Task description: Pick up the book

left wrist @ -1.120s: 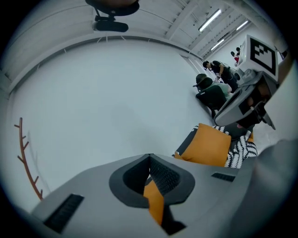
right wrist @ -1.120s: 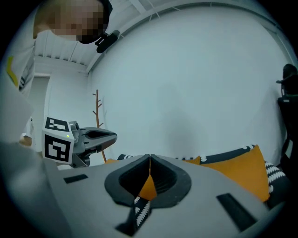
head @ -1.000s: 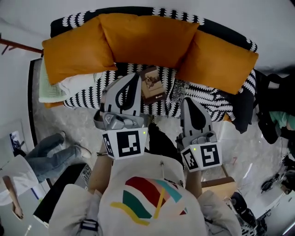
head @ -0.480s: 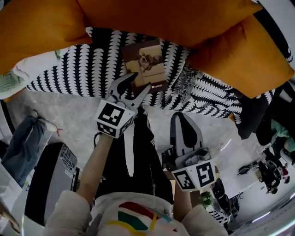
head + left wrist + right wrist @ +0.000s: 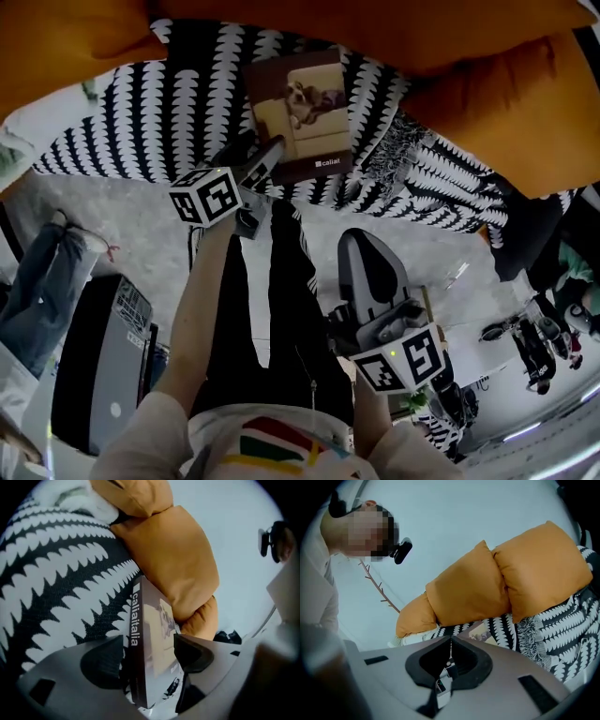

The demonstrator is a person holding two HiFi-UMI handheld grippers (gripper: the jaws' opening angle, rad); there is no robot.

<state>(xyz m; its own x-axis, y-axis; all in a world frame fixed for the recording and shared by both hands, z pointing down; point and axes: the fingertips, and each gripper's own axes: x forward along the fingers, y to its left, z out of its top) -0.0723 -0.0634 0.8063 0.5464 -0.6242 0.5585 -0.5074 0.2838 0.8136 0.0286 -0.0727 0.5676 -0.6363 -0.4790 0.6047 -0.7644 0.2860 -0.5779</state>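
Note:
The book (image 5: 300, 117), brown with a dog on a sofa on its cover, lies on the black-and-white throw (image 5: 178, 103). My left gripper (image 5: 262, 150) reaches its near left corner. In the left gripper view the book's spine (image 5: 135, 620) stands between the two jaws of the left gripper (image 5: 147, 638). The jaws are opening, and the left pad stands clear of the spine. My right gripper (image 5: 361, 239) hangs lower, over the person's dark trousers and apart from the book. Its jaws meet in the right gripper view, where the right gripper (image 5: 451, 638) is shut on nothing.
Orange cushions (image 5: 506, 103) line the sofa back behind the book. The throw's fringe (image 5: 380, 164) hangs right of the book. On the grey floor at left lie a dark flat case (image 5: 103, 356) and jeans (image 5: 37, 281).
My left gripper dropped from chest height to the book, rolled over, and its jaws opened round the book's edge. The right gripper sank too. The head view swung closer over the sofa.

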